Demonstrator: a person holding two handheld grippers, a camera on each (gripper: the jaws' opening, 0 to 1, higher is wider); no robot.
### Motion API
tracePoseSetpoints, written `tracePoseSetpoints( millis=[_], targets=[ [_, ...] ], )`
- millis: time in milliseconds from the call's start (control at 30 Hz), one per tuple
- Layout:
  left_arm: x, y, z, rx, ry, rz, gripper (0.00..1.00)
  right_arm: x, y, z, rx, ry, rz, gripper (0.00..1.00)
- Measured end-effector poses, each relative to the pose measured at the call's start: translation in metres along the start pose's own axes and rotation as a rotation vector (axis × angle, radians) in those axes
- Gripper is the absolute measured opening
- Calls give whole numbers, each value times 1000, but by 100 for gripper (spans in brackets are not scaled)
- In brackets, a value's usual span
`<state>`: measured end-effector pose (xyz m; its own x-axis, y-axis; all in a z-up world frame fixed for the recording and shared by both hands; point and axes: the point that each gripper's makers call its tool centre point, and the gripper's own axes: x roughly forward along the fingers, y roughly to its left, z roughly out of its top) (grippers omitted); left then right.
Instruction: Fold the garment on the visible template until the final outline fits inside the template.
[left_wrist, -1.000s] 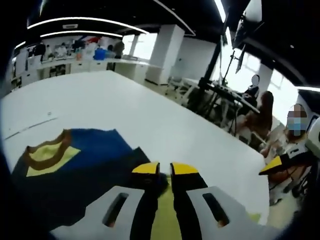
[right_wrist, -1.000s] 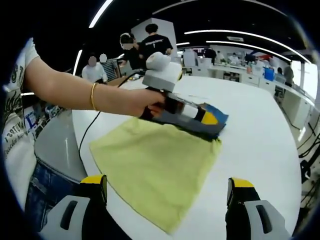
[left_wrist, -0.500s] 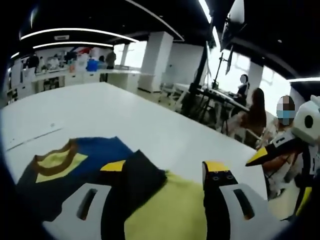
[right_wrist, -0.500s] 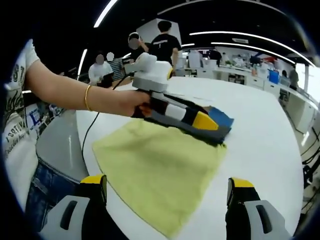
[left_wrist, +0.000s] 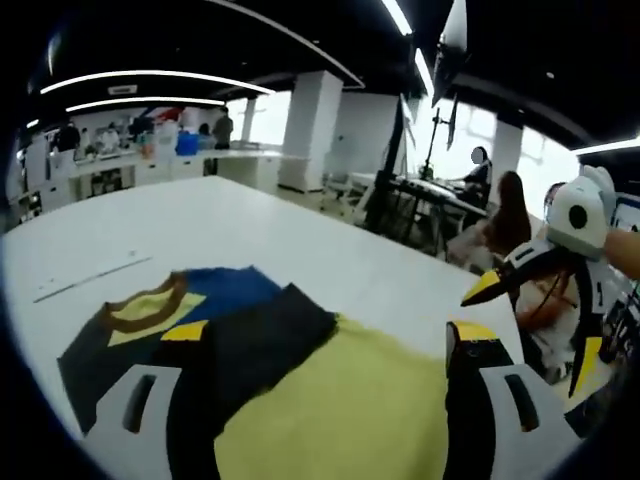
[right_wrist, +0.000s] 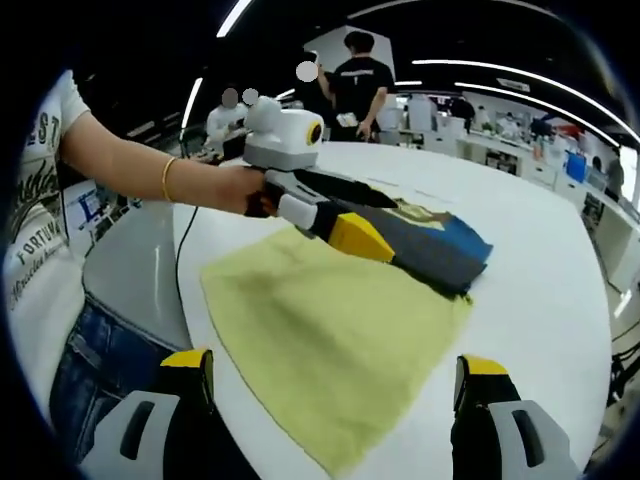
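Since a second ago the left tool (right_wrist: 352, 235) has let go of the dark garment (left_wrist: 250, 345) and spread wide. The right tool (right_wrist: 335, 372) hangs released too. Garment looks soft and limp; take its edge on the yellow cloth (right_wrist: 330, 340).

This is a large open-plan lab or workroom. Long curved strip lights (left_wrist: 150, 78) run across a dark ceiling, and a broad white table (left_wrist: 250, 230) fills the near space. On the far left, benches (left_wrist: 150, 160) hold cluttered gear beside bright windows. White square pillars (left_wrist: 305, 130) stand behind. On the right, people sit near stands and equipment racks (left_wrist: 420, 180).
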<state>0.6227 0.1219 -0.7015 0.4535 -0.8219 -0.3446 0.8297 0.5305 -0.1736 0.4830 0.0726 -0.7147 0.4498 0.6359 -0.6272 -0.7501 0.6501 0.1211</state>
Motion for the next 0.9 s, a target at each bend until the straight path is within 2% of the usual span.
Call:
tracePoseSetpoints(
  millis=[267, 400, 567, 667, 900],
  targets=[
    [-32, -5, -14, -4, 9, -17, 99, 6, 5, -8, -37, 42, 34, 99],
    [-50, -5, -22, 26, 31, -18, 99, 8, 5, -9, -53, 39, 33, 99],
    [-75, -4, -32, 33, 46, 2, 99, 12, 7, -14, -63, 59, 47, 99],
    [-94, -4, -42, 87, 75, 26, 99, 12, 9, -17, -72, 68, 51, 99],
    [-132, 0, -59, 65, 101, 61, 94, 14, 11, -20, -77, 81, 58, 97]
  ],
)
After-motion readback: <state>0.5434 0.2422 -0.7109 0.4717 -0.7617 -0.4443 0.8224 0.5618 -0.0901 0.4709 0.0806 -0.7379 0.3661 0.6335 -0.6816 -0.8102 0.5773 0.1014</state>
